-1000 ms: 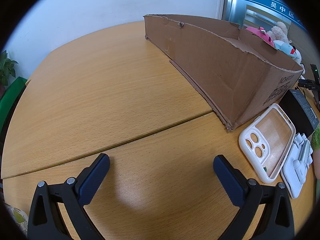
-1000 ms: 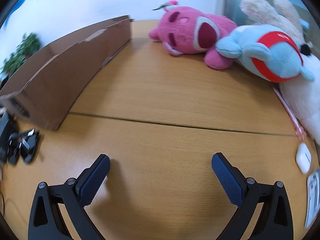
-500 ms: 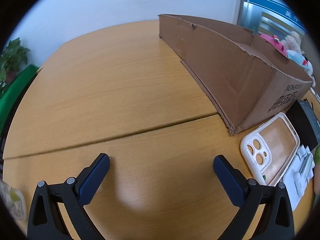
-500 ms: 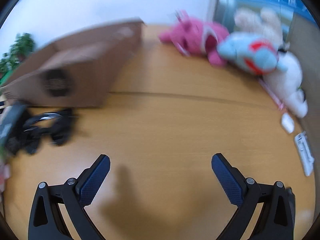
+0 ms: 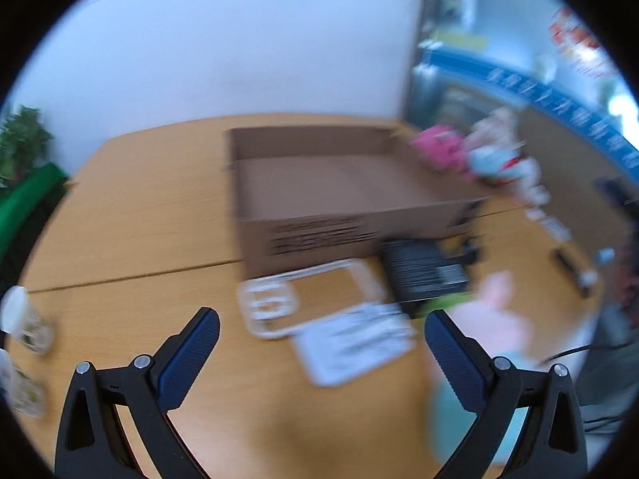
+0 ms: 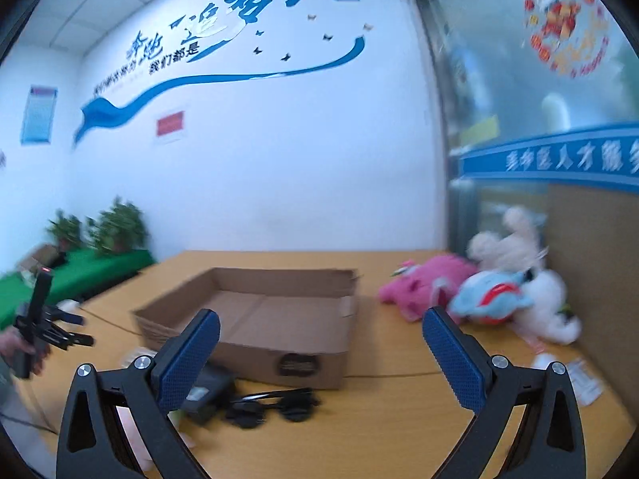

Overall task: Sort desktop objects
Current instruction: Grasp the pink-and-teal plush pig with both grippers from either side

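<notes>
Nothing is sorted yet: the cardboard box [image 5: 339, 183] sits empty at twelve o'clock, the phone case [image 5: 311, 299] lies on the desk [image 5: 139, 207] before it. Left tool [image 5: 321, 343] and right tool [image 6: 319, 339] are spread wide, nothing gripped.

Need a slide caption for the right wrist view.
Open right claw faces an empty cardboard box, sunglasses in front, plush toys right.
</notes>
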Motion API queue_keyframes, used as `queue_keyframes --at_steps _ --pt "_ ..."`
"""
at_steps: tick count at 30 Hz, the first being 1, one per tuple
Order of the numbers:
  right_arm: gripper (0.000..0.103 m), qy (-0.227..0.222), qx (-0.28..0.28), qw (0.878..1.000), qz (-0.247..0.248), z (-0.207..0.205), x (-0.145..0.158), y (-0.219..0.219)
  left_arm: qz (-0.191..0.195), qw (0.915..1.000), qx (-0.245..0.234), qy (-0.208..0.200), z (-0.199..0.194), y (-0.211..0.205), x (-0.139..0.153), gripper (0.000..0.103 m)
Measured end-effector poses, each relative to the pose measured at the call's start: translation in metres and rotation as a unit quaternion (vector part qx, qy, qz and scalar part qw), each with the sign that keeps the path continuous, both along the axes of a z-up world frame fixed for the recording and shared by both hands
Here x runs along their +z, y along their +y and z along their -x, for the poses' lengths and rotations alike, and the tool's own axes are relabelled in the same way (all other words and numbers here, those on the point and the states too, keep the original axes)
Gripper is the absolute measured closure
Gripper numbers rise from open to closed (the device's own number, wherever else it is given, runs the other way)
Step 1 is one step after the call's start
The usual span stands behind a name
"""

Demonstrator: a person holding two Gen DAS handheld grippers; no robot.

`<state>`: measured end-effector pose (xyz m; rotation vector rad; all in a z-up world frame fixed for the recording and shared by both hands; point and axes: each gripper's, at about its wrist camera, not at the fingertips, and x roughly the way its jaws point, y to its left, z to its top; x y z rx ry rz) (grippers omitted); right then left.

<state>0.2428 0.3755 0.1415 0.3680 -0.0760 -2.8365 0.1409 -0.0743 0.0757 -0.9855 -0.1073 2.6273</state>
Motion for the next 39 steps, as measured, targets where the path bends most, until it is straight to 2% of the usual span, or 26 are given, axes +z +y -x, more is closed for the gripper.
queue_keyframes --at_steps 2,4,7,9,10,12,13,15,18,20,22,25,27,28,30,34,37,39 --pt "0.0 -0.056 0.057 0.996 0.038 0.013 -0.003 -0.01 -0.056 0.9972 -0.047 -0.017 -0.014 0.025 -0.001 0.0" --pt "0.0 -0.106 0.1 0.987 0.073 0.026 -0.014 -0.021 -0.088 0.992 -0.078 -0.046 -0.017 0.052 -0.016 0.0" --pt "0.0 -0.146 0.125 0.978 0.084 0.032 -0.034 -0.034 -0.084 0.9852 -0.101 -0.11 -0.021 0.089 -0.055 0.001" --pt "0.0 -0.167 0.136 0.972 0.089 0.032 -0.048 -0.044 -0.099 0.9767 -0.121 -0.147 -0.021 0.106 -0.081 0.001" --pt "0.0 -0.181 0.147 0.967 0.1 0.032 -0.057 -0.048 -0.092 0.978 -0.114 -0.148 -0.022 0.113 -0.089 0.001" --pt "0.0 -0.209 0.163 0.957 0.114 0.031 -0.072 -0.055 -0.092 0.975 -0.106 -0.173 -0.02 0.119 -0.102 0.003" --pt "0.0 -0.231 0.17 0.951 0.117 0.029 -0.083 -0.062 -0.104 0.9726 -0.098 -0.183 -0.018 0.119 -0.107 0.007" --pt "0.0 -0.266 0.167 0.941 0.122 0.028 -0.103 -0.074 -0.129 0.9692 -0.092 -0.189 -0.023 0.113 -0.108 0.008" --pt "0.0 -0.334 0.18 0.911 0.162 0.031 -0.138 -0.091 -0.127 0.9701 -0.09 -0.186 -0.026 0.115 -0.109 0.009" --pt "0.0 -0.369 0.196 0.892 0.171 0.035 -0.157 -0.111 -0.128 0.9701 -0.09 -0.186 -0.026 0.113 -0.108 0.009" --pt "0.0 -0.393 0.213 0.876 0.182 0.039 -0.171 -0.132 -0.132 0.969 -0.091 -0.188 -0.028 0.109 -0.106 0.009" --pt "0.0 -0.432 0.24 0.848 0.191 0.045 -0.193 -0.165 -0.118 0.9709 -0.084 -0.191 -0.029 0.108 -0.11 0.012" --pt "0.001 -0.438 0.257 0.837 0.205 0.047 -0.2 -0.178 -0.13 0.9694 -0.084 -0.19 -0.031 0.104 -0.112 0.013" --pt "0.001 -0.438 0.261 0.837 0.2 0.047 -0.201 -0.186 -0.133 0.9695 -0.084 -0.188 -0.032 0.102 -0.112 0.015" --pt "0.003 -0.43 0.26 0.845 0.181 0.046 -0.197 -0.195 -0.134 0.9699 -0.088 -0.183 -0.033 0.1 -0.111 0.017" --pt "0.01 -0.393 0.259 0.873 0.127 0.034 -0.174 -0.207 -0.139 0.973 -0.092 -0.16 -0.037 0.099 -0.102 0.021" --pt "0.012 -0.359 0.249 0.894 0.102 0.025 -0.147 -0.208 -0.138 0.9767 -0.104 -0.127 -0.037 0.101 -0.081 0.021" --pt "0.012 -0.339 0.247 0.902 0.099 0.024 -0.128 -0.204 -0.131 0.98 -0.114 -0.097 -0.035 0.104 -0.061 0.021"
